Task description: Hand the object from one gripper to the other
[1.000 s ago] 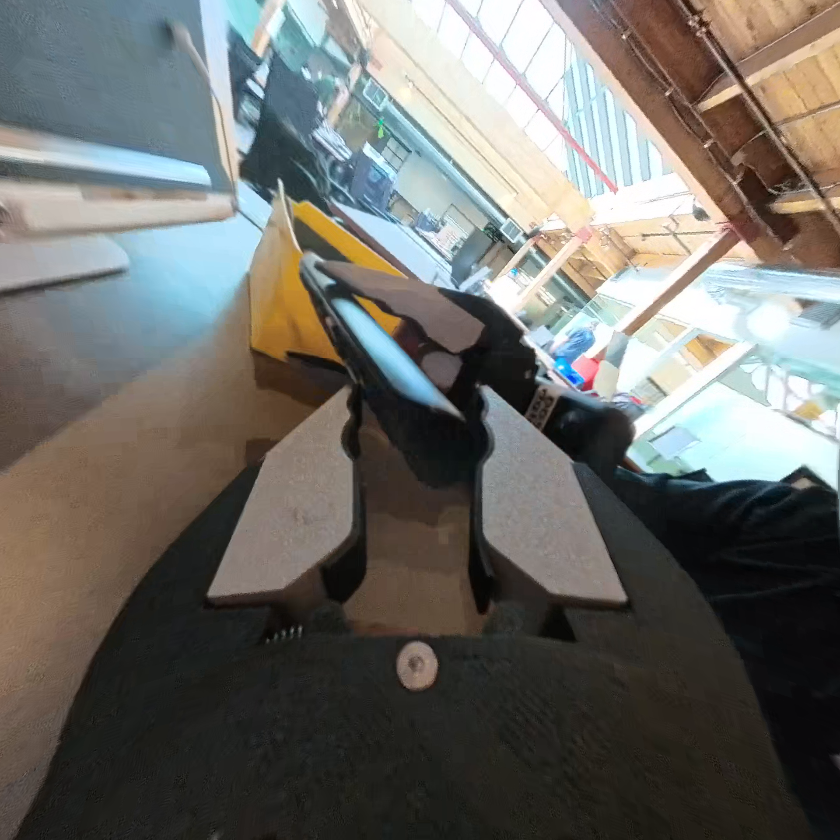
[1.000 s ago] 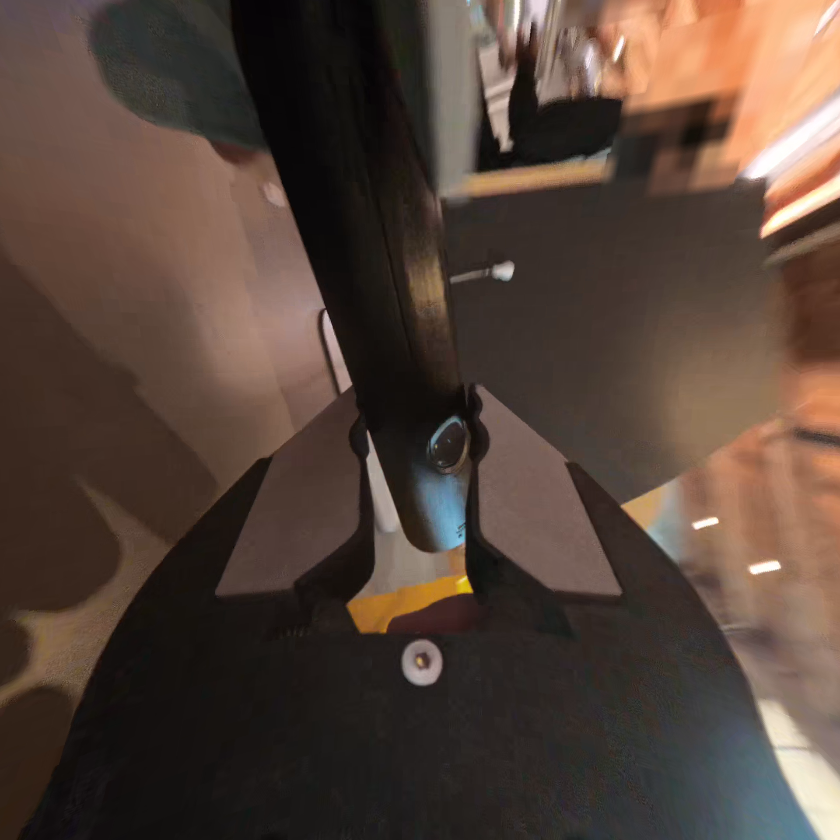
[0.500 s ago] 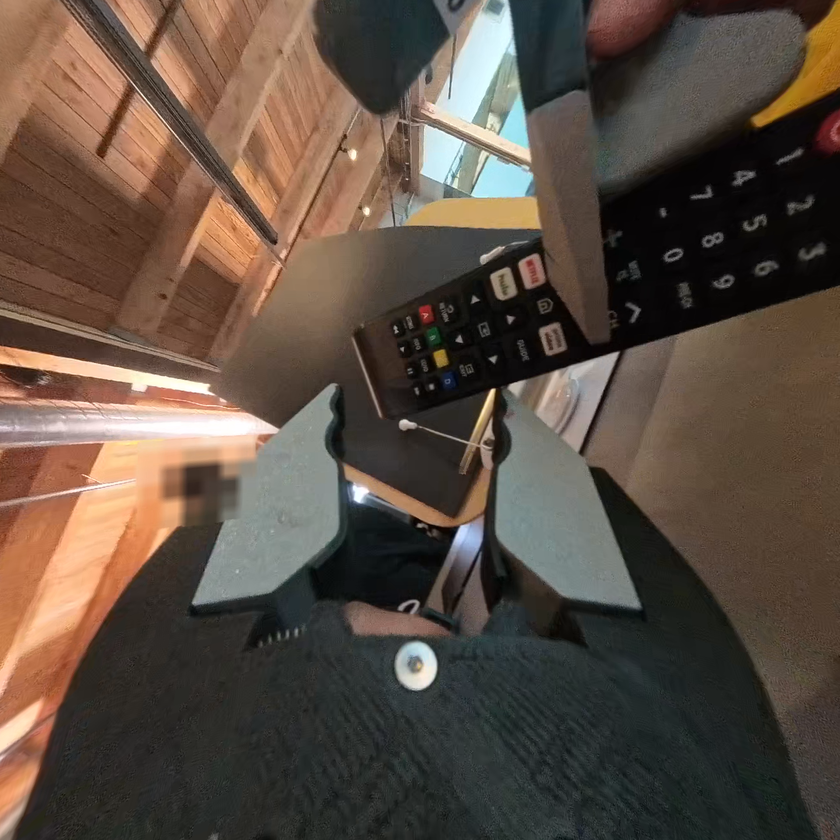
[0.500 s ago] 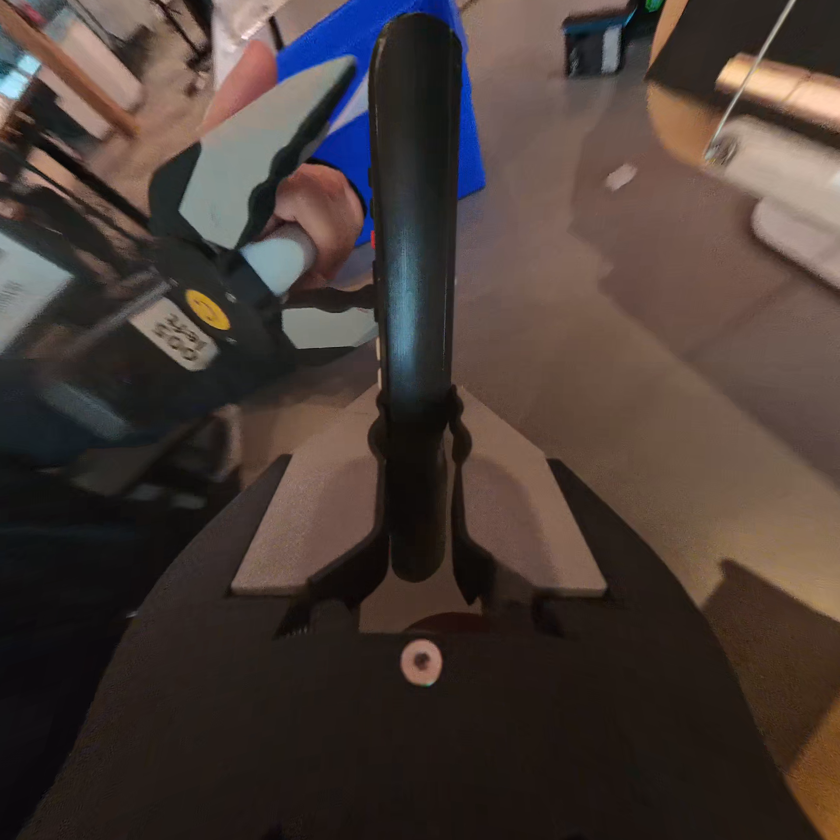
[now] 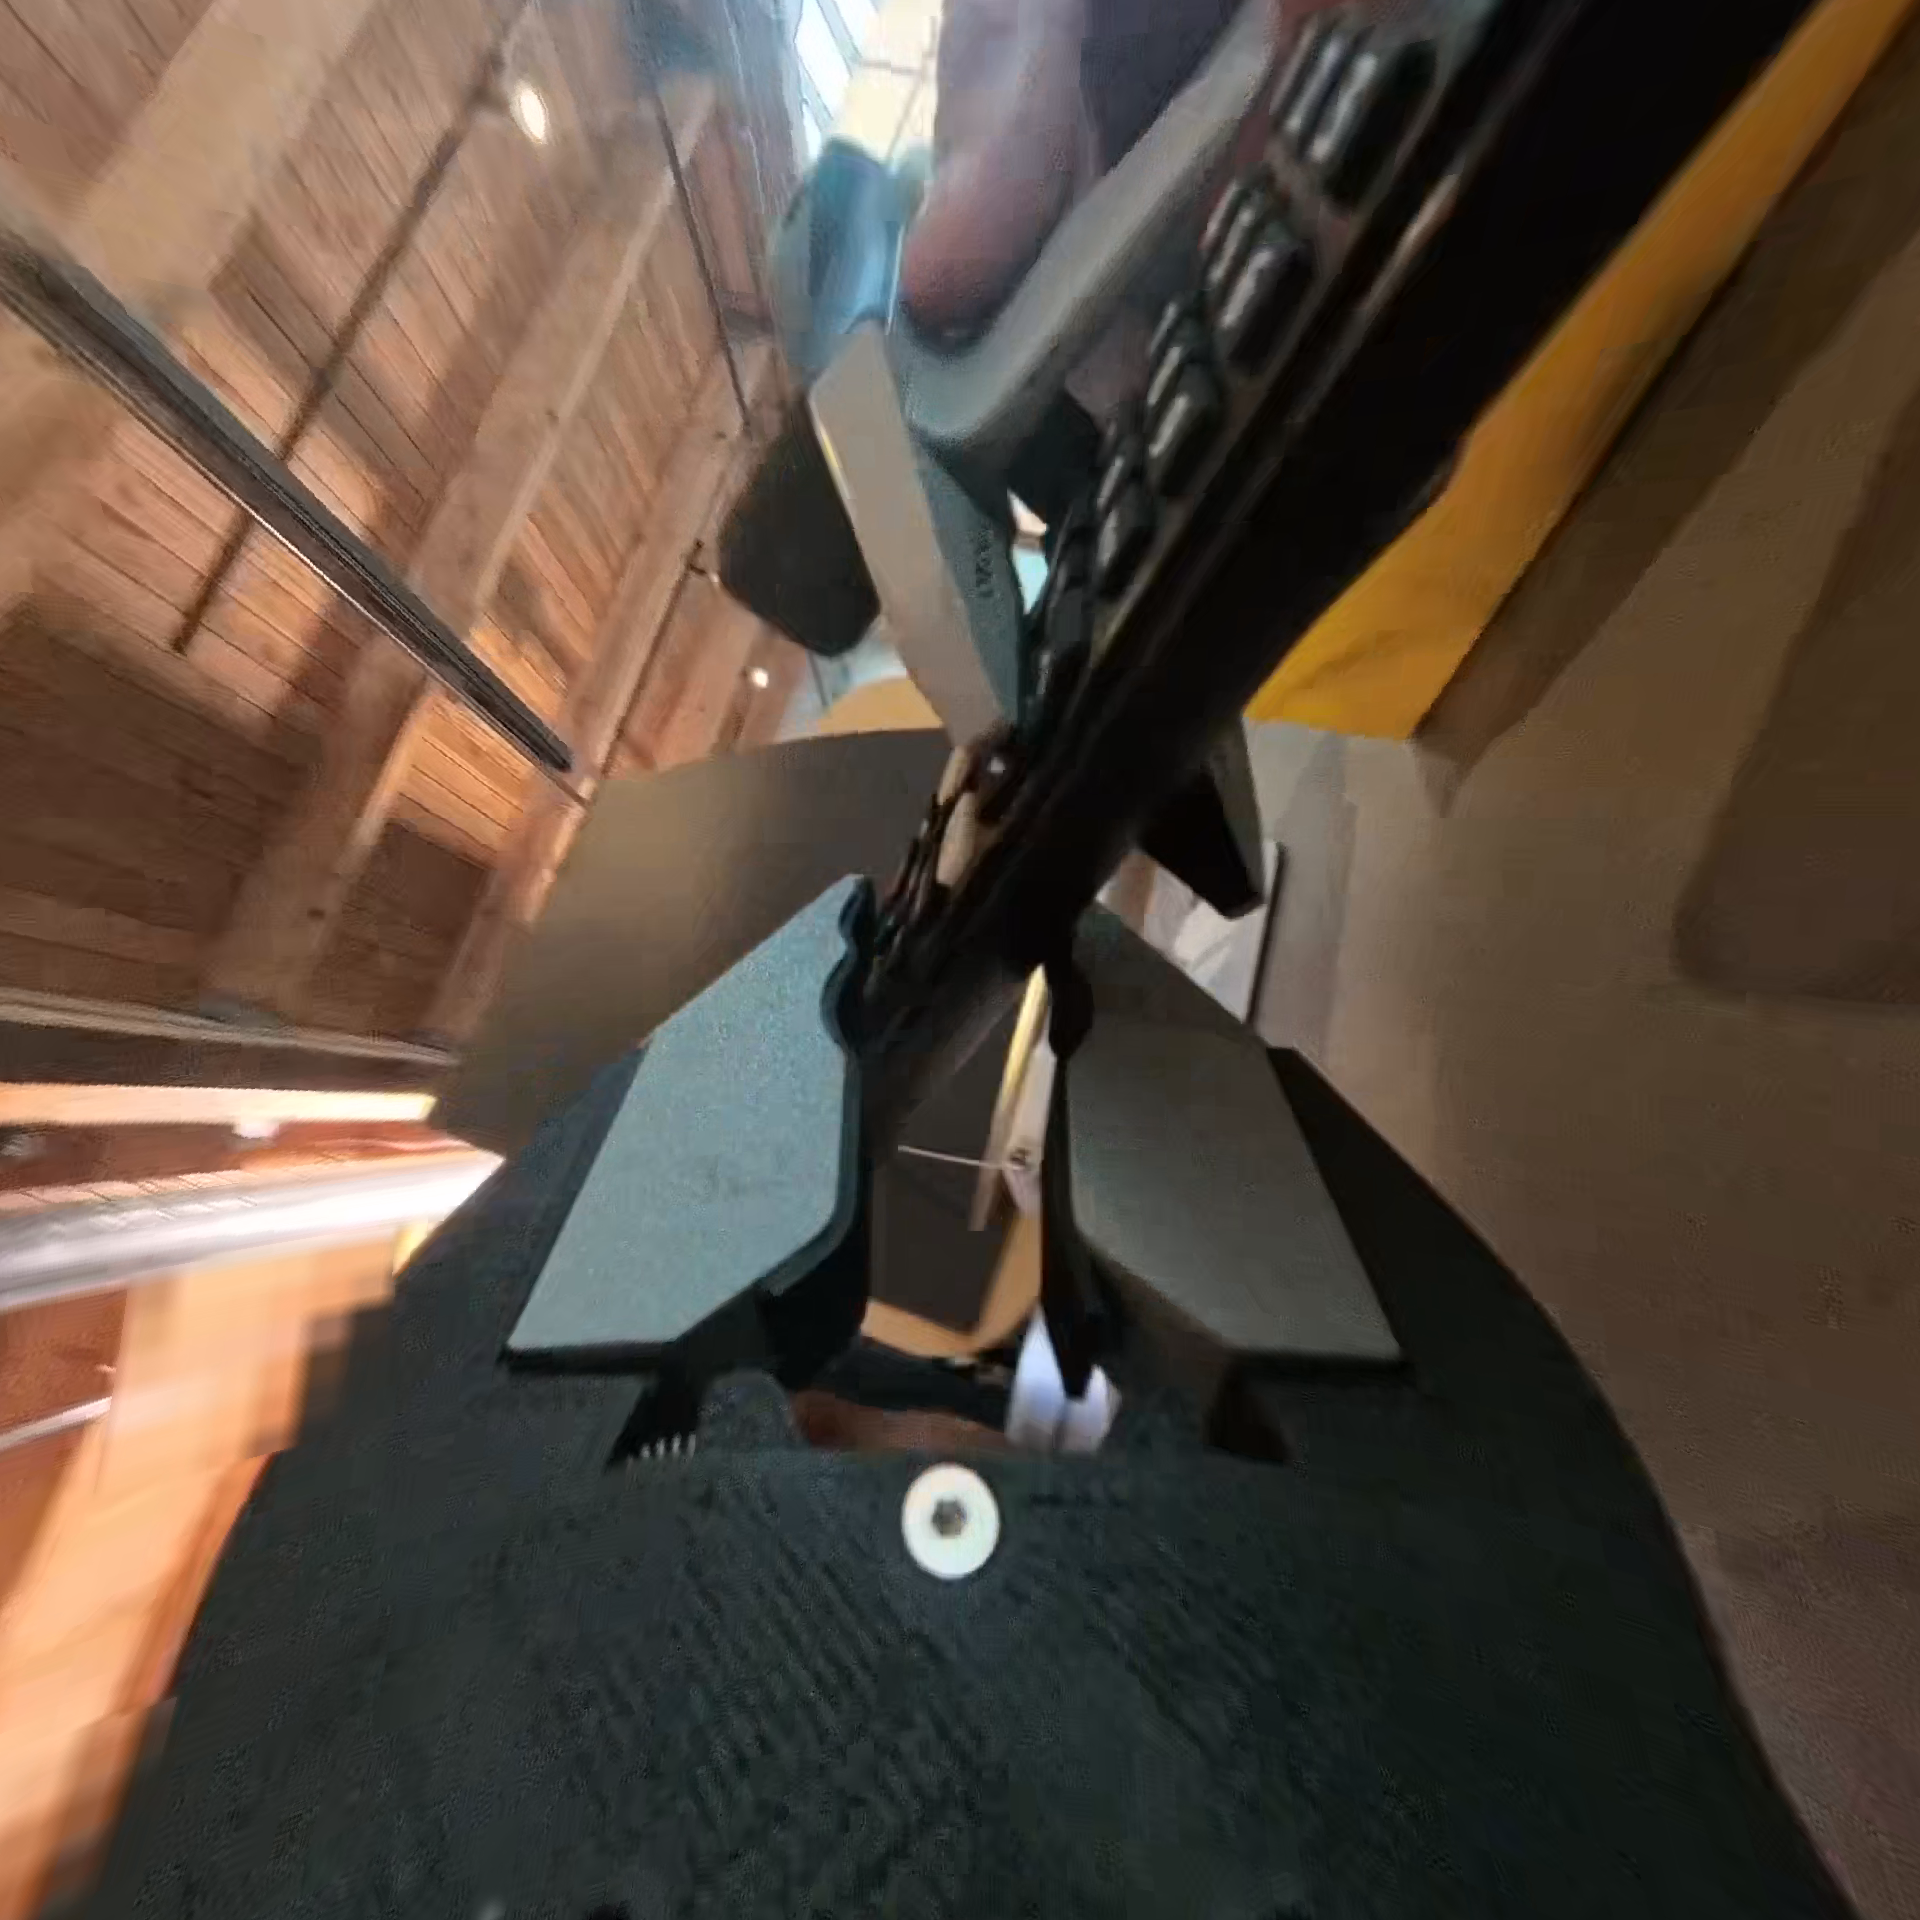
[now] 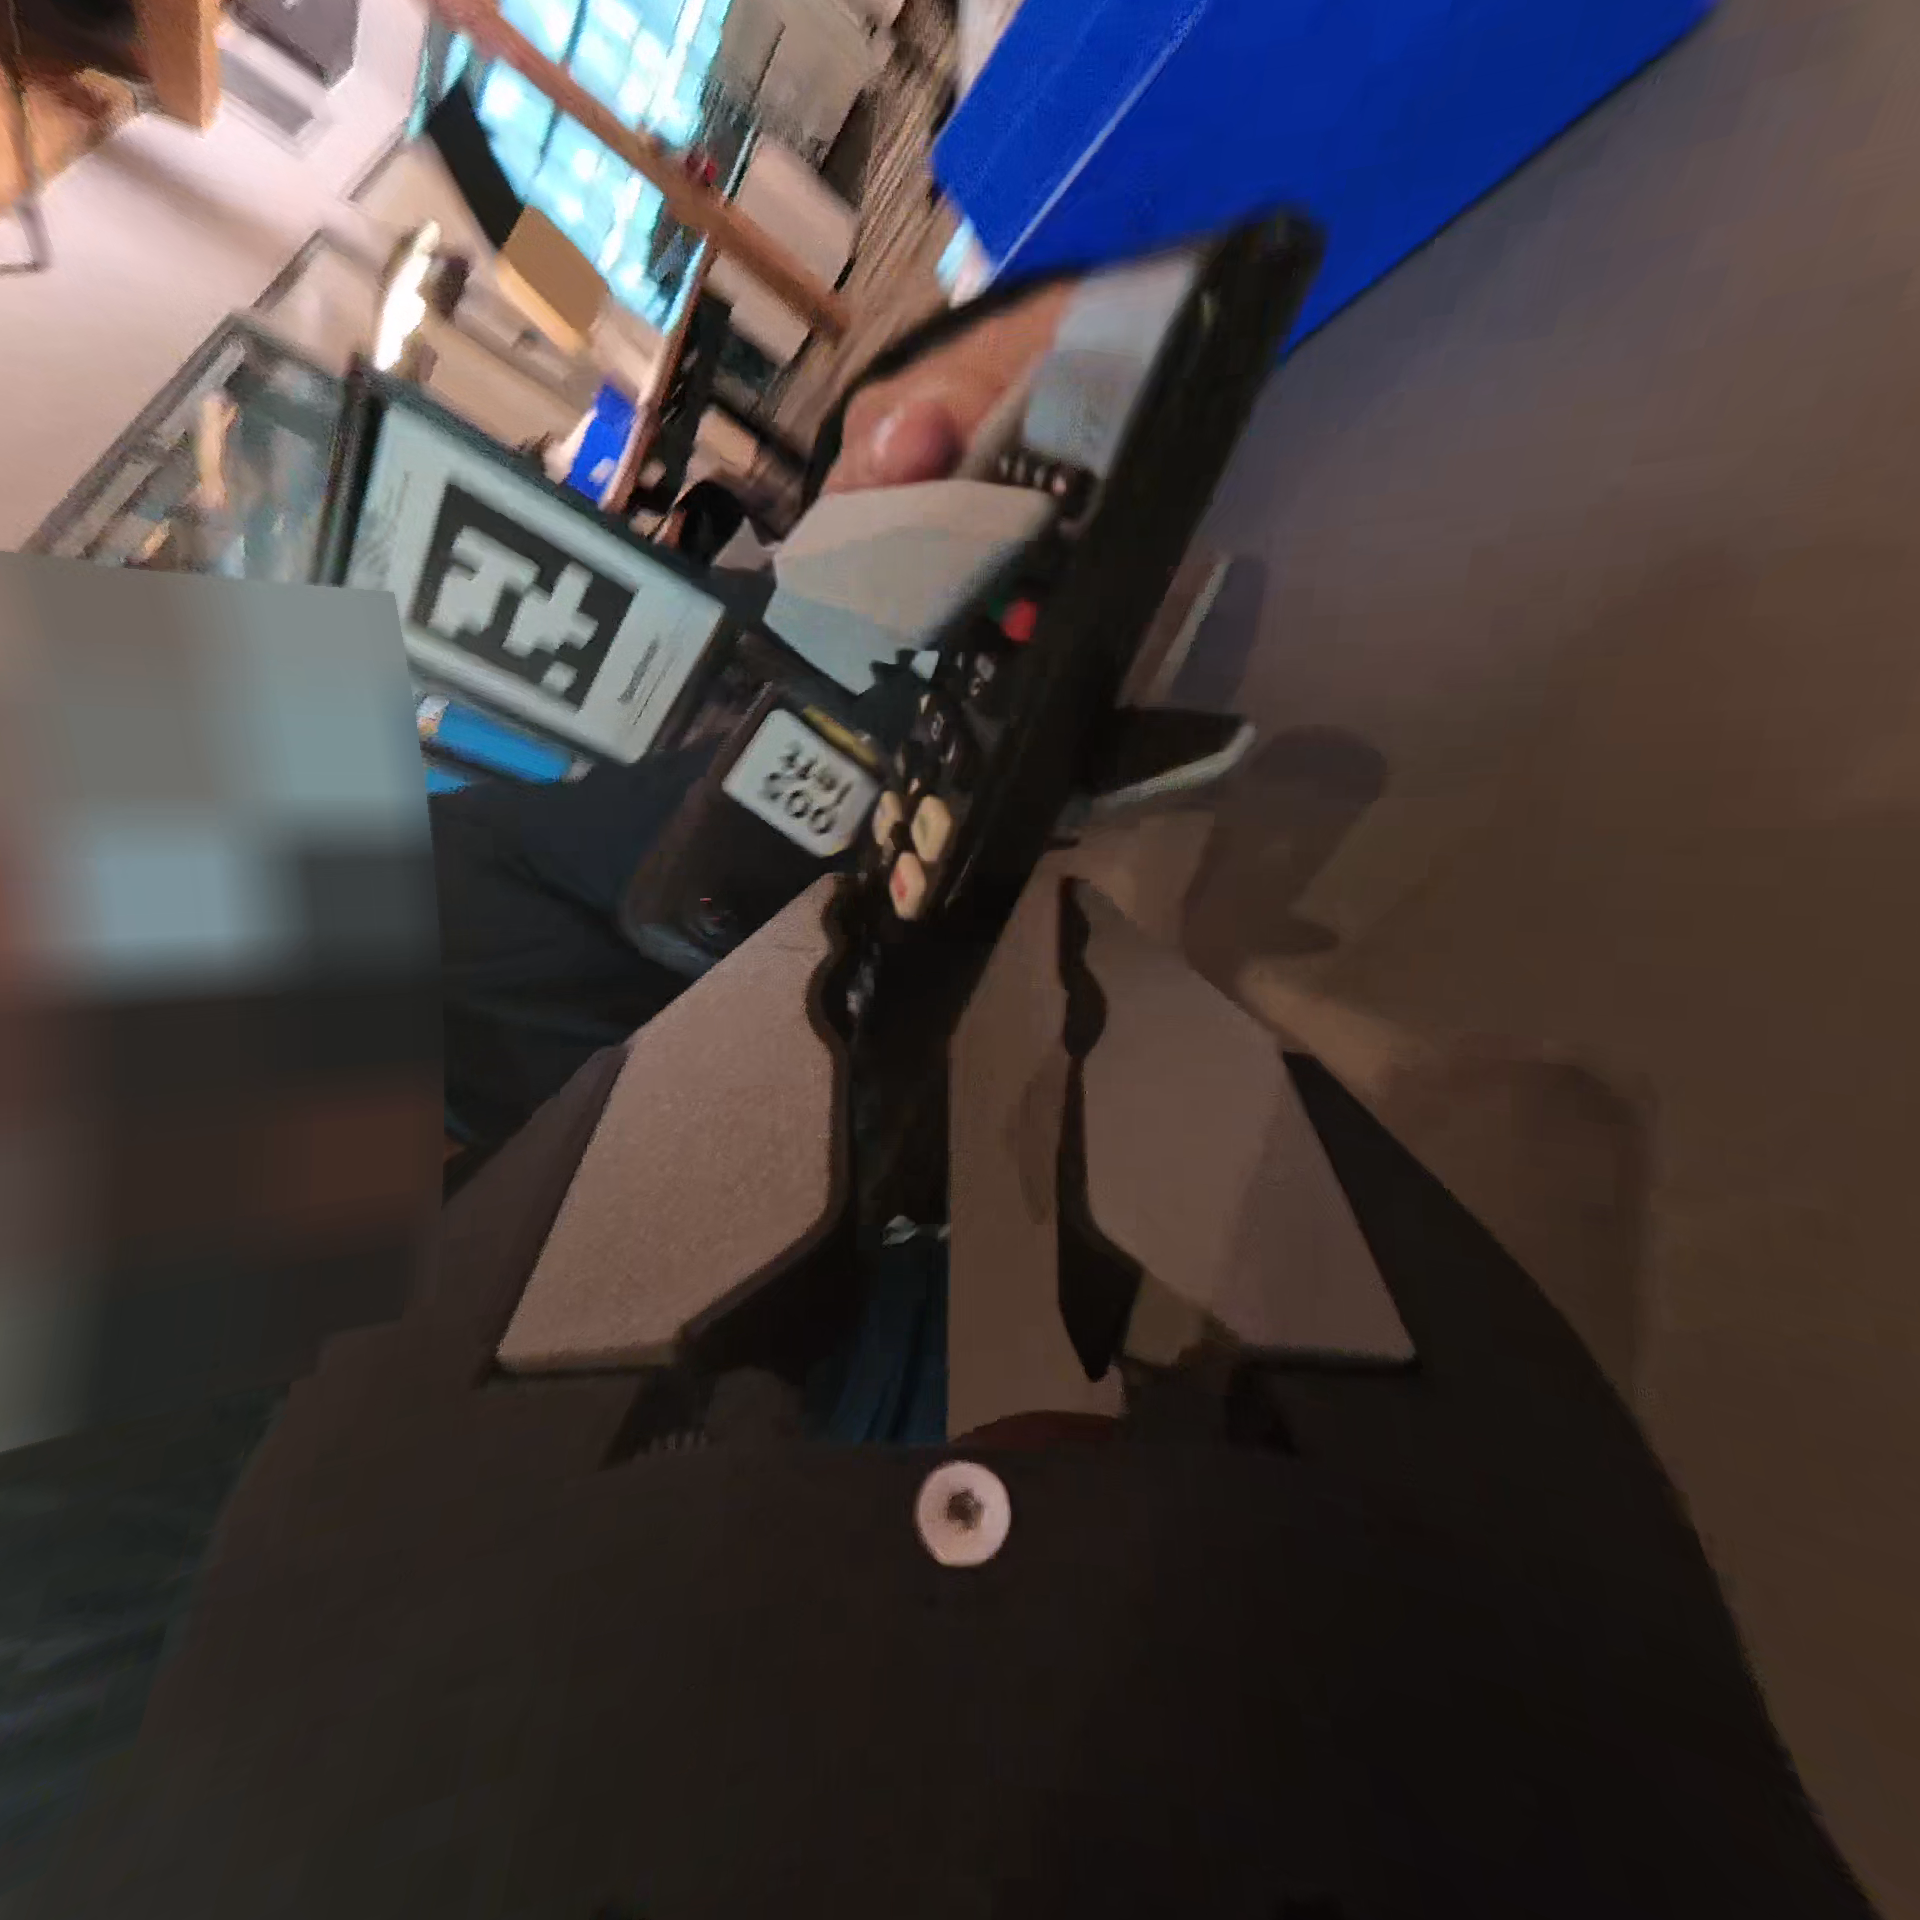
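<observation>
Black remote [image 5: 1195, 416] is held in the air between both tongs, slanting up to the right in the left wrist view, buttons facing left. Left tongs [image 5: 961, 935] have the remote's near end wedged between the tips; both tips look to be touching it, so pinching the remote, though the frame is blurred. Farther up the same remote the other tool's grey fingers sit one on the button face and one behind, with a person's thumb [image 5: 987, 208] just above them. In the right wrist view the remote [image 6: 1049, 675] runs up from between the right tongs [image 6: 951, 914]; it lies against the tool's left finger only, and a strip of tan tabletop [image 6: 1662, 727] shows between the remote and the other finger, so these tongs look spread, not pinching. Motion blur is heavy there too. Beyond, grey pads of the left tool flank the remote's upper half, and a black-and-white marker tag [image 6: 540, 613] sits on that tool's body. Blue box [image 6: 1299, 135] lies on the tabletop behind the remote's far end. Yellow sheet [image 5: 1558, 416] sits behind the remote in the left view, next to the tabletop. Wooden ceiling [image 5: 312, 364] fills the left side, with a dark board [image 5: 707, 862] below it.
</observation>
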Tool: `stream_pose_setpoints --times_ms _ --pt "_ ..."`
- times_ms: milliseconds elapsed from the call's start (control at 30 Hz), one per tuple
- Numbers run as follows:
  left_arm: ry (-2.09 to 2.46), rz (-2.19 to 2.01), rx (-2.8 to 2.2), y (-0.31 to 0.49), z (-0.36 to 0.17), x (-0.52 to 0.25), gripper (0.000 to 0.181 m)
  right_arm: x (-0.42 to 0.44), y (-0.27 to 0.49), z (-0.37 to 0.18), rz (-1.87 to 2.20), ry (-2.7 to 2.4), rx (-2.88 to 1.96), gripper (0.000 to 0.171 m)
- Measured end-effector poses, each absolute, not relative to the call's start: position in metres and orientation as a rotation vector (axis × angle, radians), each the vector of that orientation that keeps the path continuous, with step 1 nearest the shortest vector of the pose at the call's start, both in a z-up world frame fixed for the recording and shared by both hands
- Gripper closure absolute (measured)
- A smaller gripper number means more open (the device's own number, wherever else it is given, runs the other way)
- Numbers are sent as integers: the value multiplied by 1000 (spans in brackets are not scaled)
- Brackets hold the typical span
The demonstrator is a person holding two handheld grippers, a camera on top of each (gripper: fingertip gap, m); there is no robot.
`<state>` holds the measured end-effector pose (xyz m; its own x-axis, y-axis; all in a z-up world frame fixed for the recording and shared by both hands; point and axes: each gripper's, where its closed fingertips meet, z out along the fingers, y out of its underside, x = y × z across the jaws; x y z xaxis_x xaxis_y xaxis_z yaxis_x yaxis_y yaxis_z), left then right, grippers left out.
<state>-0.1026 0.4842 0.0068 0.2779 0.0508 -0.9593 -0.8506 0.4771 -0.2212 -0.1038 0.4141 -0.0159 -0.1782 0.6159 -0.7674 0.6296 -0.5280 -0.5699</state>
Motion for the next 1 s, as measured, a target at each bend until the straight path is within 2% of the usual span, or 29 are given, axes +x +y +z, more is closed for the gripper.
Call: stream_pose_setpoints --times_ms 33,167,233,333,400,467,533,667,767,900,1000 --pt "1097 636 -956 487 5 -106 152 -103 428 -10 -1902 1550 2099 126" --pt "968 102 -1253 493 -3 -114 154 -84 469 31 -2186 1814 2365 103" --pt "926 -139 -1310 487 -2 -106 157 -75 467 46 -2373 1882 2341 95" --pt "1008 -522 -1415 464 -18 -73 158 -82 450 31 -2340 2064 2341 89" --pt "1110 -532 -1439 454 -35 -59 158 -95 435 17 -2247 2248 2345 94" --pt "1181 -516 -1473 449 -51 -50 157 -107 424 6 -2190 2365 2326 109" --pt "1143 -546 -1519 452 -55 -50 155 -113 412 4 -2251 2385 2229 145" --pt "1095 -649 -1557 452 -52 -53 147 -107 433 11 -2271 2288 2443 154" --pt "1040 -628 -1484 454 -37 -57 136 -80 447 54 -2494 2043 2503 155" --pt "924 -438 -1539 480 -38 -77 149 -15 490 128 -2453 2033 2794 155" --pt "855 -373 -1595 493 -43 -88 154 32 528 157 -2307 1962 3084 154"
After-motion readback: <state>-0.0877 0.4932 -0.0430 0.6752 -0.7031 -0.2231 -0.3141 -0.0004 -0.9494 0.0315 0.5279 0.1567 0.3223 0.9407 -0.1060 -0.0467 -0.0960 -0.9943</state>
